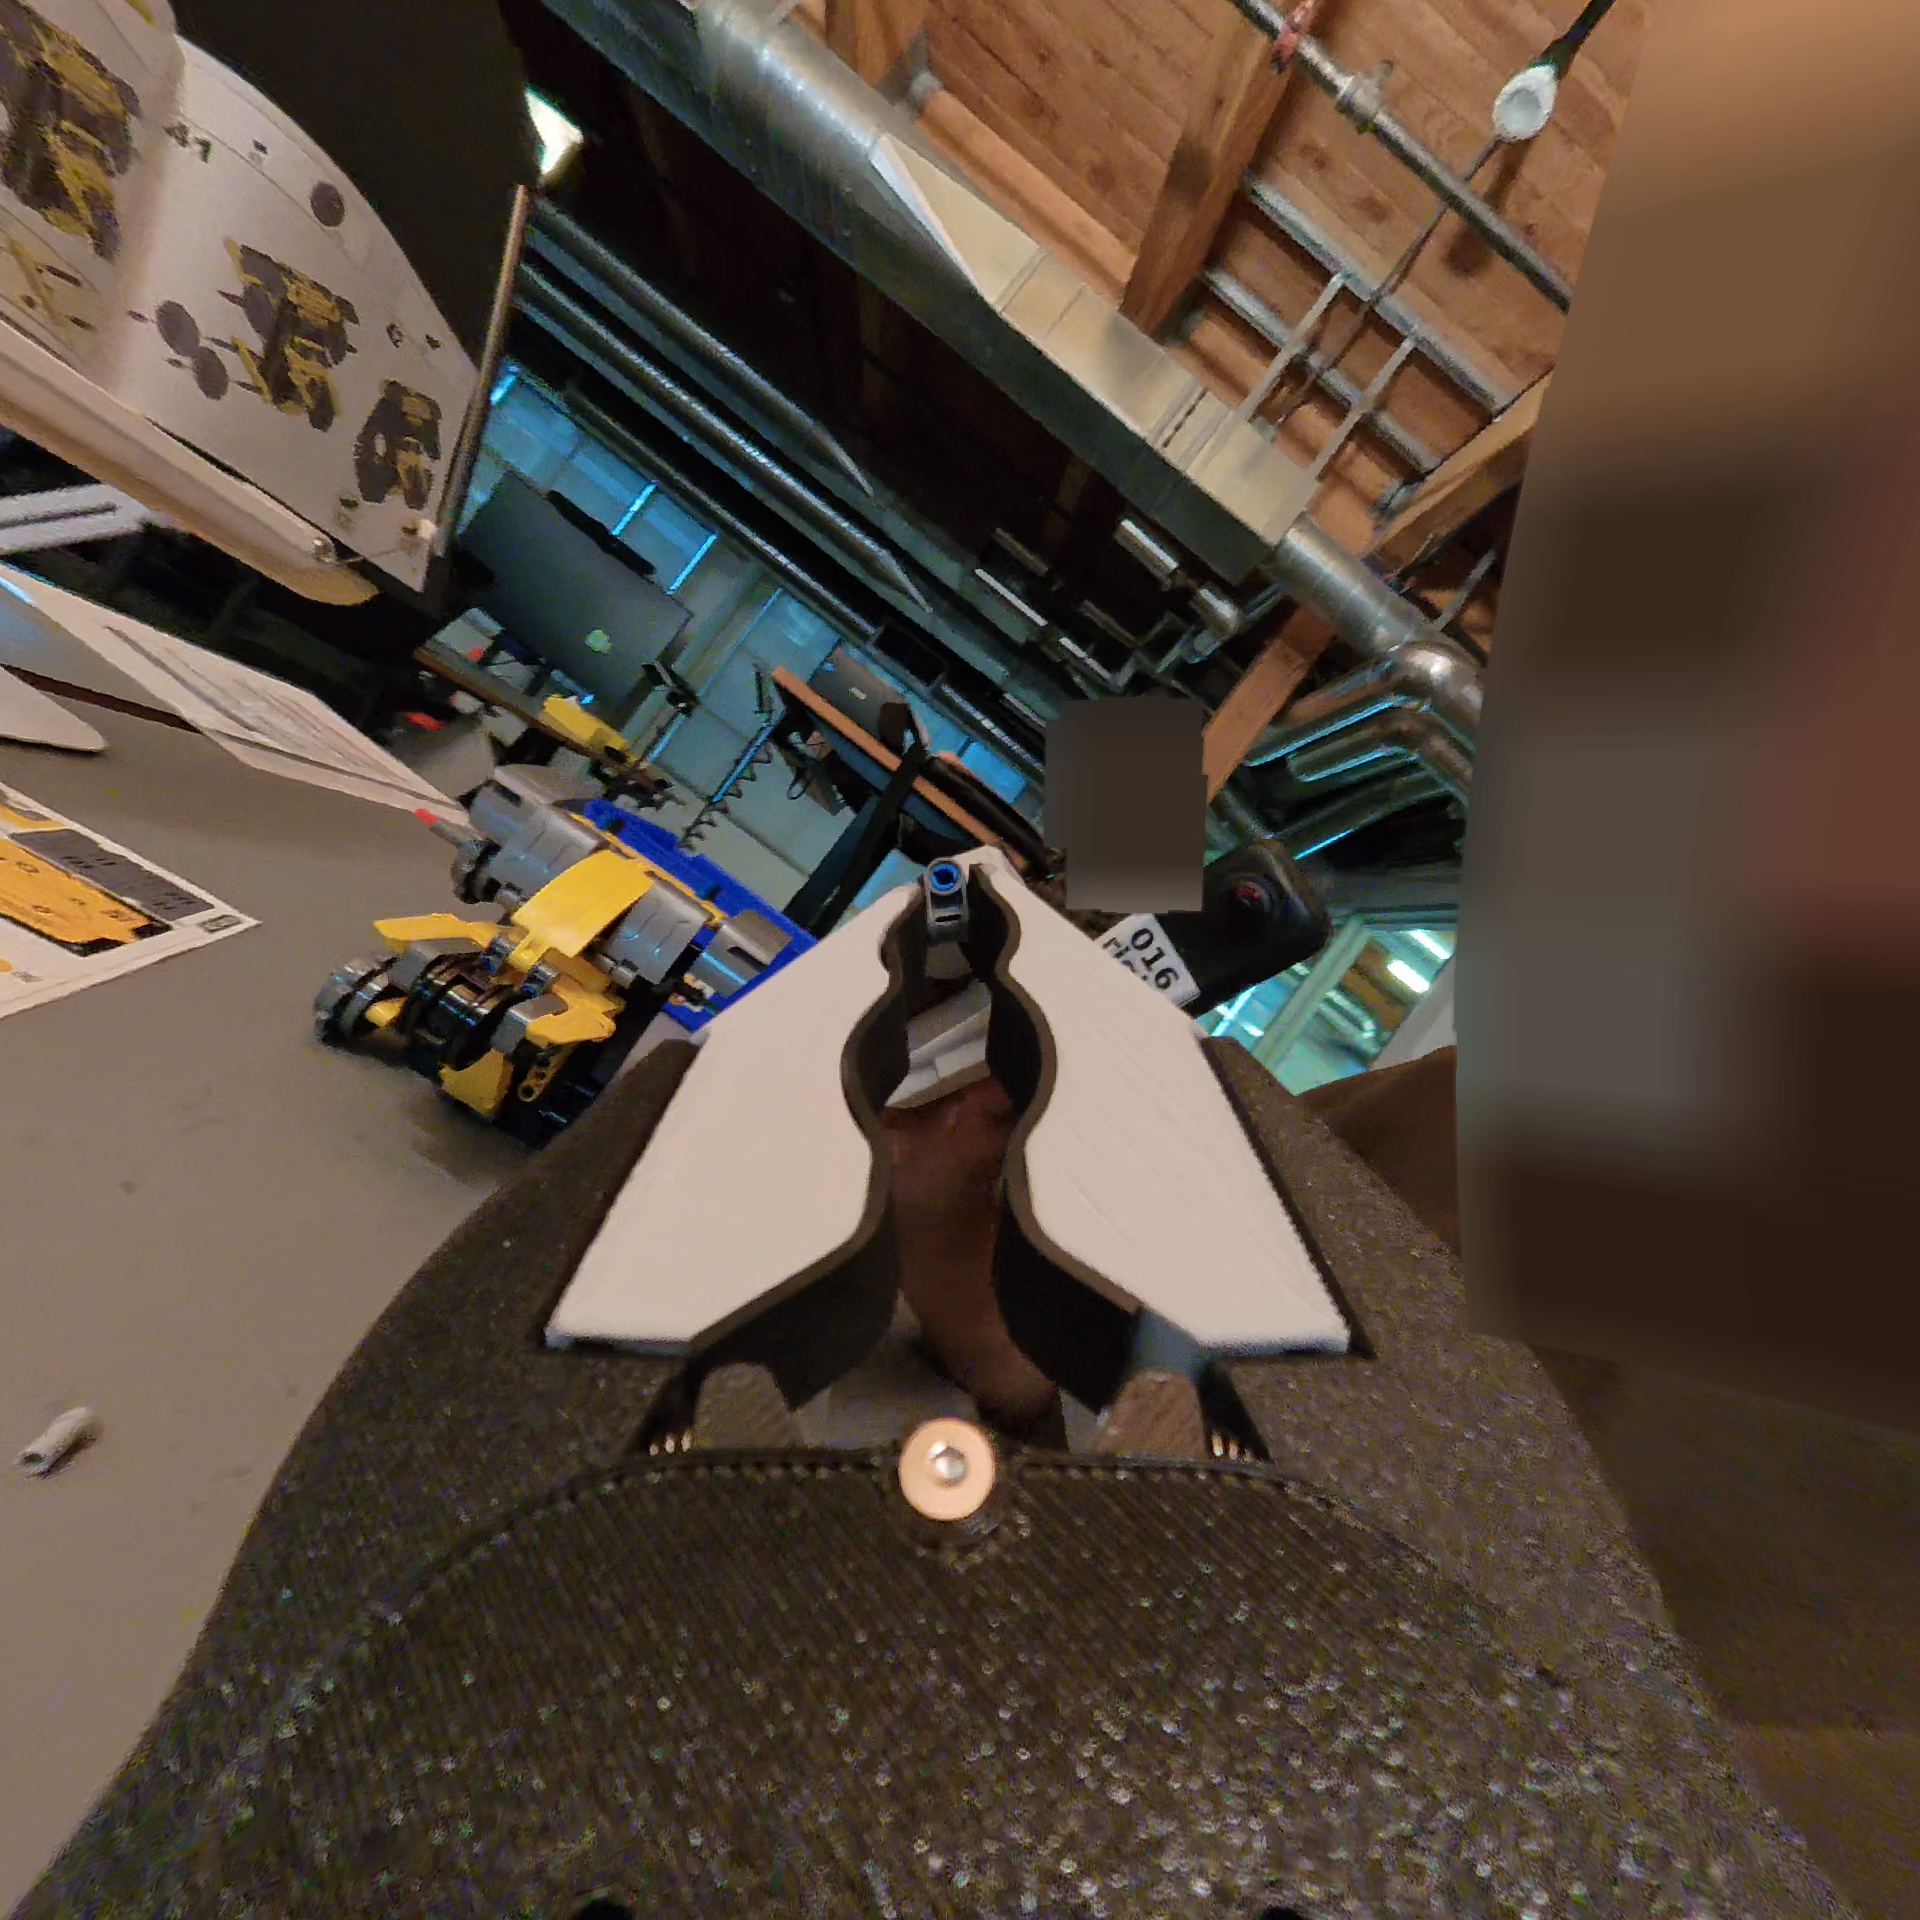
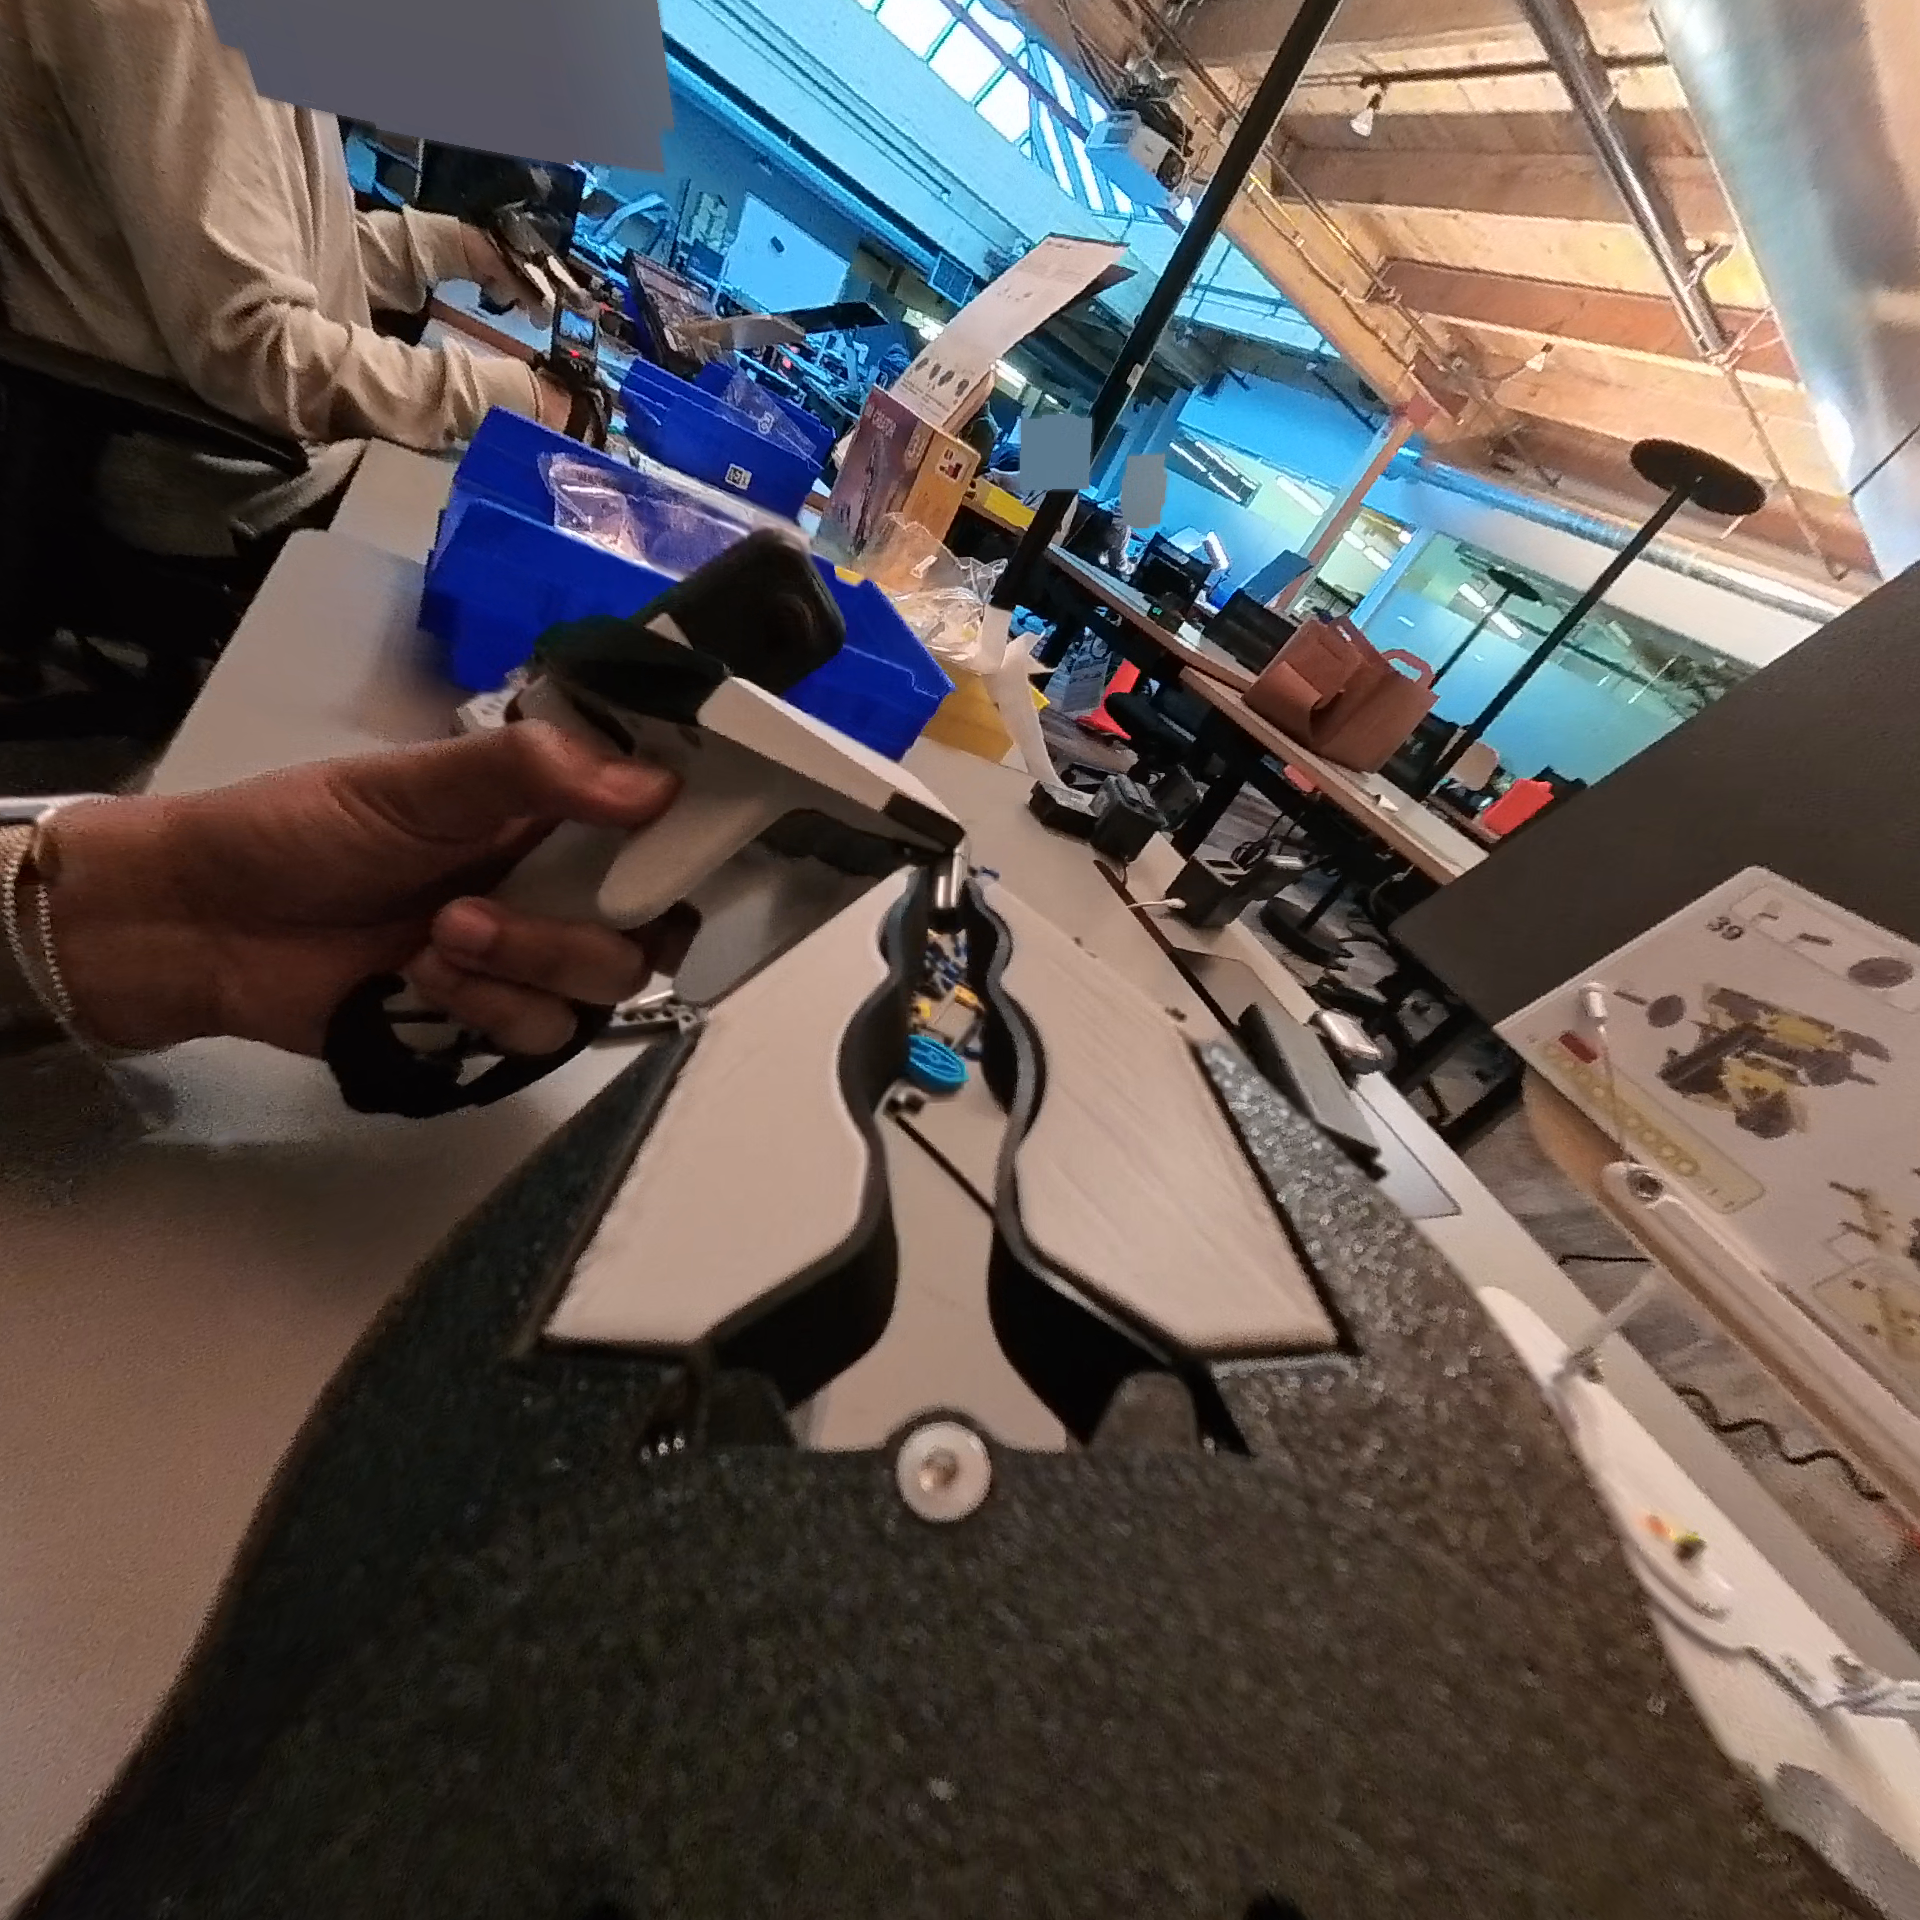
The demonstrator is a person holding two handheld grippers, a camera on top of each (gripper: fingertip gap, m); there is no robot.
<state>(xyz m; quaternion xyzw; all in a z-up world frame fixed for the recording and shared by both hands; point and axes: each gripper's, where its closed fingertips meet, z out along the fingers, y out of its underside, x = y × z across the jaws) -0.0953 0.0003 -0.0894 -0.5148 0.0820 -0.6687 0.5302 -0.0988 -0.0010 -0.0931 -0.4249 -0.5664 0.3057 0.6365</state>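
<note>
White tag (image 1: 1148, 961) bears digits (instruction sheet (image 2: 1704, 1049) too).

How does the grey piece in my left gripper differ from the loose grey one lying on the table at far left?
The held piece is pinched in the left gripper, off the table; the loose piece lies on it. The held piece is darker grey with a blue end; the loose piece is pale, no blue showing. Both are small building parts.

The right gripper (image 2: 951, 899) fingertips are hidden behind the left gripper (image 2: 925, 831)
</note>
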